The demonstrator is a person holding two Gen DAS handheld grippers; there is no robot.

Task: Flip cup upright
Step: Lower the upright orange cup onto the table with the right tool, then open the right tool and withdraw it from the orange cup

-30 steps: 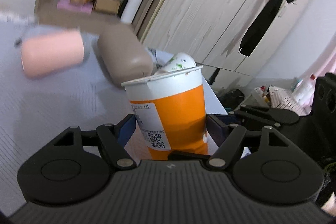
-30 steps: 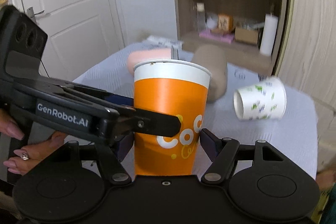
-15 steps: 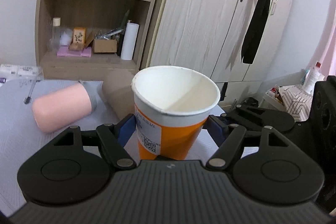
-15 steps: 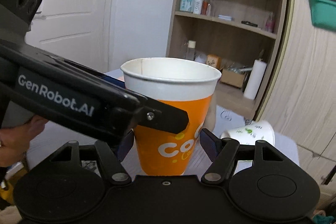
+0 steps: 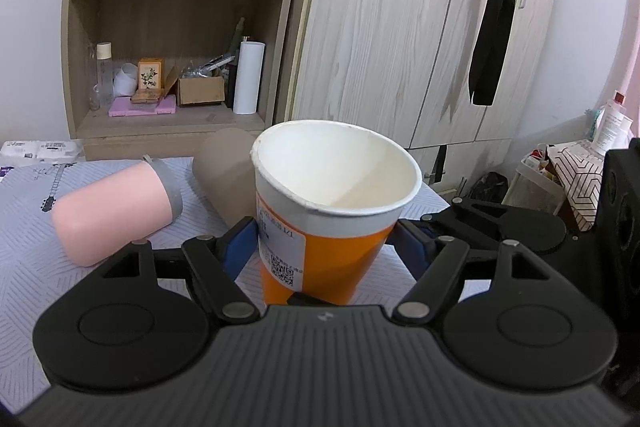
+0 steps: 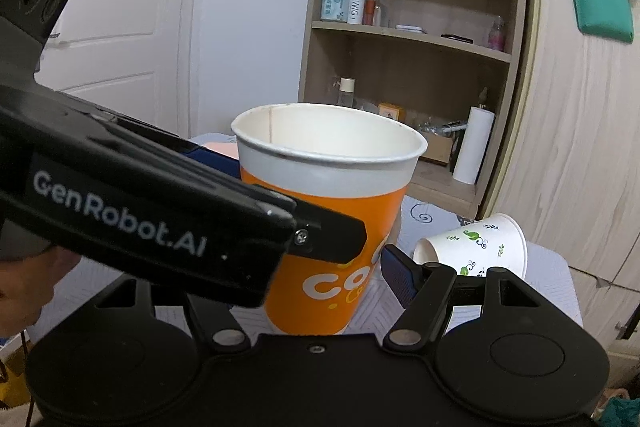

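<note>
Already your orange cup (image 5: 320,227) stands mouth-up, gripped by the left tongs (image 5: 324,247); right tongs (image 6: 320,275) spread; release it on the table (image 5: 24,267).

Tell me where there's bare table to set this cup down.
Bare cloth lies left of the orange cup, in front of the pink cup. Behind is crowded: pink cup and brown cup. The leaf-print cup lies to the right.
</note>
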